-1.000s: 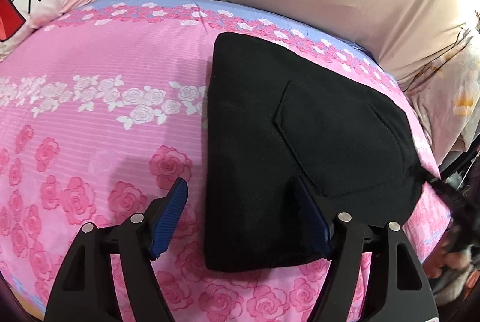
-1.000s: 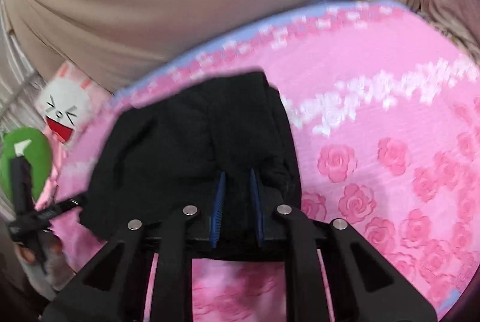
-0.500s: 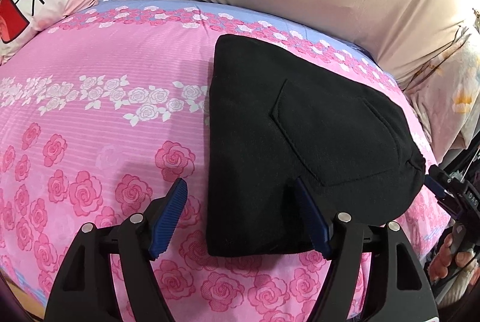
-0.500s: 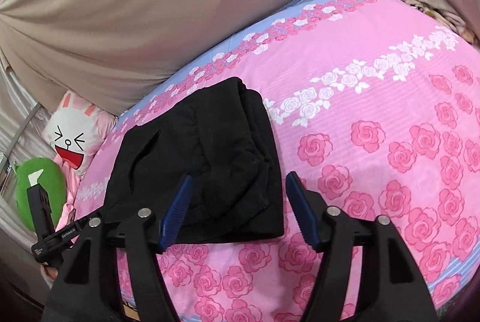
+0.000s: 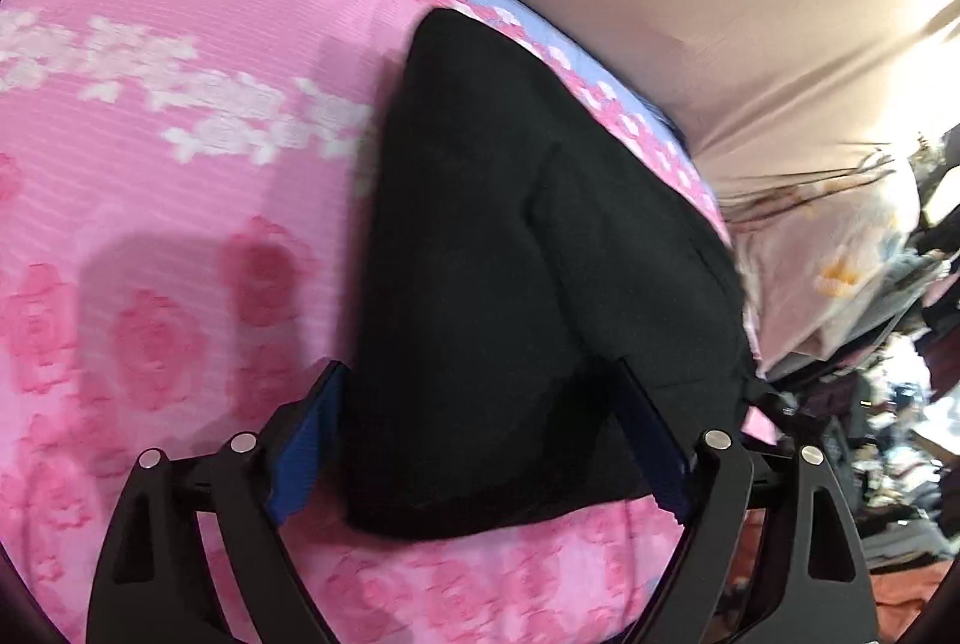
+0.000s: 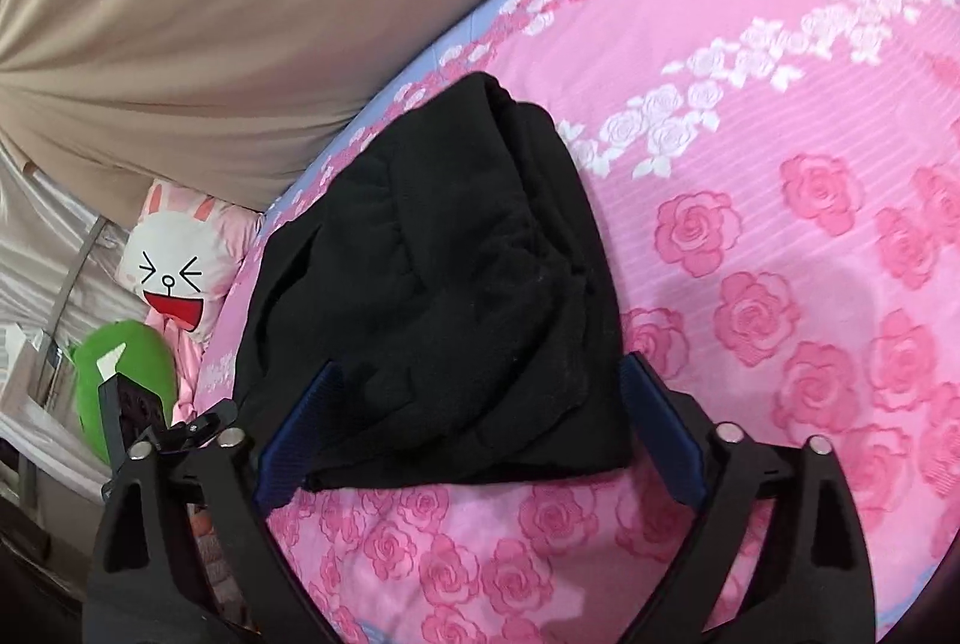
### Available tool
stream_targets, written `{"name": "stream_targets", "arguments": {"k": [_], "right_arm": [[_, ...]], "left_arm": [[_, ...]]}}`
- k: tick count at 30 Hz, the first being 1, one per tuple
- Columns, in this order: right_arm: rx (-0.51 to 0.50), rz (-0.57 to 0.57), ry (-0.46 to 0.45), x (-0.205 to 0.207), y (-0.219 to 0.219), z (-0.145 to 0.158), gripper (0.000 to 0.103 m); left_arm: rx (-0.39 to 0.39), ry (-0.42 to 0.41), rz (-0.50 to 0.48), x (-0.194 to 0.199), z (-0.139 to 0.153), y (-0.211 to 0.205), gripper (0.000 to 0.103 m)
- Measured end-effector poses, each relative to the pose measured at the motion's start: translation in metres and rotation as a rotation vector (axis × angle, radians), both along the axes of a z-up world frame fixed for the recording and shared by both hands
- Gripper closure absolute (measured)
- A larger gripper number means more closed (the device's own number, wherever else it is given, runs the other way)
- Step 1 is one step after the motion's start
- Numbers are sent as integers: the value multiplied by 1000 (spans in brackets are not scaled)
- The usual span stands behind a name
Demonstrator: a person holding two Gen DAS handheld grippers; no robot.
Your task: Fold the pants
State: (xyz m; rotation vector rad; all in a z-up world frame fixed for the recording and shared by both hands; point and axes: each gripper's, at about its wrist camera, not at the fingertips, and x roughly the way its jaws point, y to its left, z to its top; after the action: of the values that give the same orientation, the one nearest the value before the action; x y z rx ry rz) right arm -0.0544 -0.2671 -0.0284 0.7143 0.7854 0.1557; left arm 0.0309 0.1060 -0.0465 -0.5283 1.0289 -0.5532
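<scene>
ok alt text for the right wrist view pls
Folded black pants lie on a pink rose-print bedspread, framed by the right gripper, whose jaws are opening without pressing the cloth. A cartoon rabbit pillow sits at left.

Both cameras look forward and down along their own fingers, close over the near edge of the bed (image 5: 180, 116). The left wrist view sits near the left end of the folded black pants (image 5: 510, 254) and faces the far beige curtain (image 5: 690, 14). The right wrist view sits near the right end, showing the left tool (image 6: 129, 425) at its left edge. Both views share the pants and pink sheet.
</scene>
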Motion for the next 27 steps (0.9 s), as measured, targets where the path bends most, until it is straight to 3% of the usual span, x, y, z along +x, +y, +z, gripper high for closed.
{"name": "stream_targets", "arguments": {"k": [3, 4, 5, 6, 7, 9, 13, 16, 17, 19, 23, 27], "right_arm": [[29, -4, -16, 11, 1, -2, 9], [18, -10, -15, 14, 3, -2, 22], [-9, -17, -10, 18, 5, 0, 44], [-12, -12, -31, 18, 7, 5, 53], [-22, -16, -49, 14, 8, 11, 63], [-64, 2, -93, 0, 15, 32, 67], [-137, 58, -97, -39, 28, 47, 63], [-219, 42, 2, -52, 33, 21, 47], [-225, 30, 12, -56, 33, 15, 36], [-168, 0, 20, -64, 23, 4, 25], [-56, 5, 5, -68, 13, -2, 14], [-80, 15, -13, -59, 23, 0, 7]], "left_arm": [[11, -5, 7, 10, 2, -11, 15], [20, -8, 0, 13, 2, -14, 18], [24, -12, -9, 15, 4, -17, 41], [22, -23, -21, 17, 9, -19, 62], [24, -32, -25, 16, 15, -19, 71], [33, -56, -31, 8, 30, -15, 83], [30, -47, -89, -26, 43, 0, 81], [71, 5, -93, -41, 23, 6, 72], [80, 12, -80, -45, 14, 8, 61], [63, 10, -50, -49, 9, 15, 51], [19, 30, -8, -48, 2, 21, 28], [-47, 36, -4, -42, -8, 17, 24]]}}
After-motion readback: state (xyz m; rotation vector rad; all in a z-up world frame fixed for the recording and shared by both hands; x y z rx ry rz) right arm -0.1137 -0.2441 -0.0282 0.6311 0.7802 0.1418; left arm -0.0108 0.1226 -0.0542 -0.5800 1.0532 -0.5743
